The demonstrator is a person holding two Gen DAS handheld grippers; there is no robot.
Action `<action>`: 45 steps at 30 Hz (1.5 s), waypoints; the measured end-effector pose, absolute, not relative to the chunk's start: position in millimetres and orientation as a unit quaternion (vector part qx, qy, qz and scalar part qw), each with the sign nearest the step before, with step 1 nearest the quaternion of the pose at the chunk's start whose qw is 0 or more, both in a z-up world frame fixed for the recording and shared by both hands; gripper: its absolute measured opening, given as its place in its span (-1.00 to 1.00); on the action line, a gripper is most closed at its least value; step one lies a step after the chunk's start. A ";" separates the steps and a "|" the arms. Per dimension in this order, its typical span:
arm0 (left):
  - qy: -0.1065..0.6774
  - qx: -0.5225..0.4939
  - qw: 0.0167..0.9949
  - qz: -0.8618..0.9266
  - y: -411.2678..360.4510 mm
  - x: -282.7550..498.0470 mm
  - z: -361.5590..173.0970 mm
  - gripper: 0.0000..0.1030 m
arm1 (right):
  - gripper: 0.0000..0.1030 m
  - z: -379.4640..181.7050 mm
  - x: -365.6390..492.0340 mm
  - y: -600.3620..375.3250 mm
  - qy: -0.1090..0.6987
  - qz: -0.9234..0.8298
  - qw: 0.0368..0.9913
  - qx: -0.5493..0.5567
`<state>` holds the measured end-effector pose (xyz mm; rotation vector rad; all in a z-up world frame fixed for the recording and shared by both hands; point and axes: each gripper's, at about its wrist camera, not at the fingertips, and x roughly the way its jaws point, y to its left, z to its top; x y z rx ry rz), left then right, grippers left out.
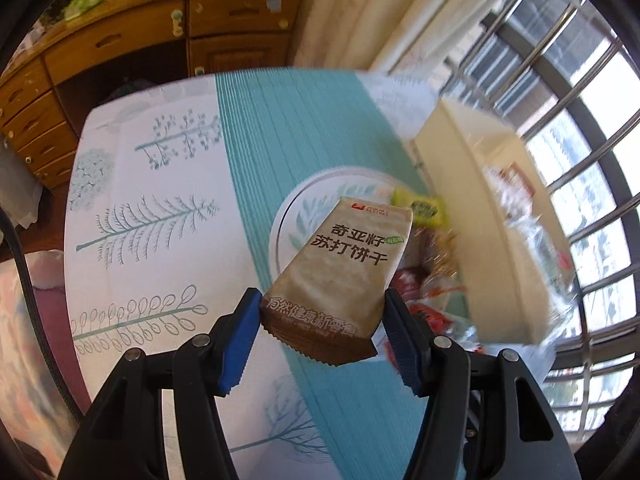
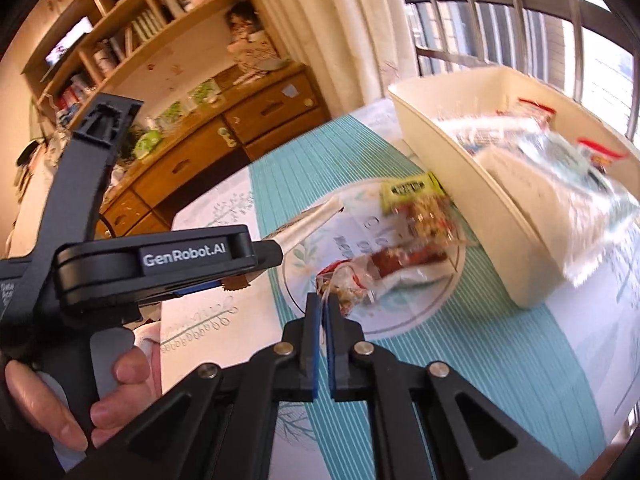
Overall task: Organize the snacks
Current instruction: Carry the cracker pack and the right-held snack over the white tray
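Left wrist view: left gripper (image 1: 322, 322) clamps a cracker packet (image 1: 344, 264) above the table (image 1: 160, 184); right gripper (image 2: 322, 316) pinches a clear snack wrapper (image 2: 360, 280); bin (image 2: 480, 176) contents blur.

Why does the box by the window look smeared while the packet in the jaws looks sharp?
Left wrist view: cracker packet is crisp, cream box streaked by motion blur, window glare behind. Right wrist view: same box and its bags smear; fisheye bends the edges.

Matt paper-look cracker packet (image 1: 344, 268); glossy clear wrappers (image 2: 384, 272); smooth plastic bin (image 2: 452, 152); wooden drawers (image 1: 120, 40).
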<state>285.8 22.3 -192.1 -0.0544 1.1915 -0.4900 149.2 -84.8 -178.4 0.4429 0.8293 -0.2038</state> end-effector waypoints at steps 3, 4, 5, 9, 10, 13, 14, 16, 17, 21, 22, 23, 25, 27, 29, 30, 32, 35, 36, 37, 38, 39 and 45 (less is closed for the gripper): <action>0.534 -0.051 0.812 -0.230 20.5 279.3 -182.0 0.15 | -0.95 -168.0 147.9 -89.2 0.389 -0.069 0.896 0.205; 0.527 -0.062 0.816 -0.229 19.7 276.4 -178.9 0.16 | -0.95 -163.1 147.5 -90.9 0.386 -0.058 0.899 0.200; 0.520 -0.076 0.819 -0.230 18.2 273.0 -174.9 0.16 | -0.95 -159.3 147.3 -91.7 0.384 -0.049 0.900 0.200; 0.500 -0.119 0.827 -0.229 8.1 262.6 -162.5 0.15 | -0.95 -138.9 142.9 -105.5 0.374 -0.008 0.906 0.198; 0.490 -0.132 0.830 -0.231 2.7 258.3 -158.0 0.16 | -0.95 -132.1 140.9 -111.7 0.368 0.003 0.909 0.195; 0.462 -0.163 0.840 -0.233 -8.6 247.6 -148.0 0.15 | -0.95 -118.5 136.1 -127.1 0.358 0.022 0.915 0.187; 0.449 -0.180 0.843 -0.235 -13.5 243.0 -144.0 0.16 | -0.95 -114.8 134.9 -132.7 0.356 0.025 0.916 0.183; 0.430 -0.206 0.845 -0.242 -22.5 237.7 -138.6 0.16 | -0.95 -106.1 131.7 -148.0 0.350 0.034 0.920 0.175; 0.421 -0.215 0.847 -0.242 -29.8 235.3 -135.4 0.16 | -0.95 -102.9 130.6 -154.1 0.347 0.036 0.922 0.170; 0.400 -0.239 0.849 -0.249 -58.4 232.5 -128.6 0.16 | -0.95 -89.4 123.8 -186.1 0.333 0.036 0.931 0.148; 0.396 -0.246 0.848 -0.251 -68.7 232.9 -127.7 0.16 | -0.95 -86.4 122.3 -197.2 0.328 0.037 0.933 0.146; 0.394 -0.249 0.848 -0.251 -75.0 233.2 -126.8 0.16 | -0.95 -84.8 121.7 -205.5 0.327 0.039 0.933 0.146; 0.391 -0.255 0.847 -0.253 -89.1 231.9 -125.8 0.16 | -0.95 -83.2 120.4 -221.2 0.325 0.038 0.933 0.148; 0.387 -0.261 0.847 -0.257 -106.1 230.6 -125.1 0.16 | -0.95 -81.7 119.1 -235.0 0.322 0.036 0.934 0.148; 0.388 -0.261 0.845 -0.260 -119.4 230.0 -125.1 0.16 | -0.95 -80.2 117.9 -248.8 0.319 0.033 0.936 0.147; 0.389 -0.261 0.844 -0.261 -125.4 230.0 -125.9 0.16 | -0.95 -79.6 117.1 -257.7 0.318 0.030 0.936 0.147; 0.395 -0.259 0.842 -0.261 -139.8 232.1 -128.6 0.16 | -0.95 -79.7 116.3 -269.4 0.317 0.023 0.937 0.148; 0.408 -0.254 0.837 -0.263 -159.1 234.4 -132.5 0.16 | -0.95 -80.0 116.0 -289.5 0.319 0.015 0.935 0.156; 0.409 -0.252 0.837 -0.263 -163.9 234.5 -133.1 0.16 | -0.95 -80.4 116.9 -295.2 0.320 0.013 0.934 0.159; 0.411 -0.247 0.837 -0.263 -169.6 234.5 -134.1 0.16 | -0.95 -81.7 118.2 -303.3 0.321 0.009 0.932 0.165; 0.413 -0.241 0.838 -0.263 -176.0 234.9 -135.3 0.16 | -0.95 -82.7 119.3 -309.1 0.322 0.006 0.931 0.170; 0.413 -0.239 0.838 -0.263 -179.0 235.1 -136.7 0.16 | -0.95 -84.2 120.5 -315.5 0.323 0.001 0.930 0.175; 0.435 -0.233 0.835 -0.244 -197.7 243.7 -147.4 0.21 | -0.94 -94.5 125.7 -343.5 0.331 -0.021 0.922 0.201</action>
